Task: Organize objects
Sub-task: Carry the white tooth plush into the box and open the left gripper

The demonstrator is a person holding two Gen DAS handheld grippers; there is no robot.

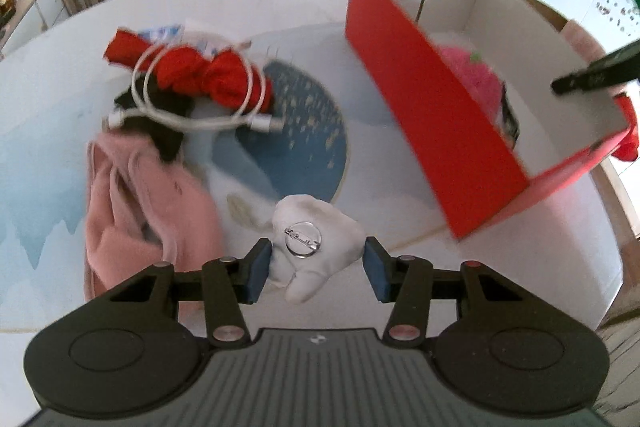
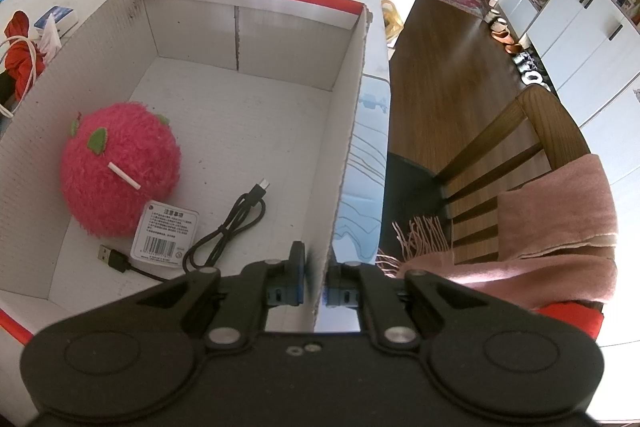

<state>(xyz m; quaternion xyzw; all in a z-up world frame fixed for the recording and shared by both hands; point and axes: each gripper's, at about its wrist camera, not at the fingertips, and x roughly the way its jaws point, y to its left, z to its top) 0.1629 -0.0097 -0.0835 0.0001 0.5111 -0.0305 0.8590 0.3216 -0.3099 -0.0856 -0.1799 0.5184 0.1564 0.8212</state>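
Between the blue pads of the left hand-held gripper sits a white tooth-shaped plush with a round pin badge on it, its two root tips toward the camera and its long axis running away from it; the left pad presses its side, the right pad seems to sit just at its edge. Bare desk lies between it and the red box to the right; a pink cloth, a red cloth and a coiled white cable crowd the left. The right hand-held gripper is clamped on the box's near right wall, close to the desk's edge; inside lie a pink plush ball by the left wall and a black cable, the far half of the floor bare.
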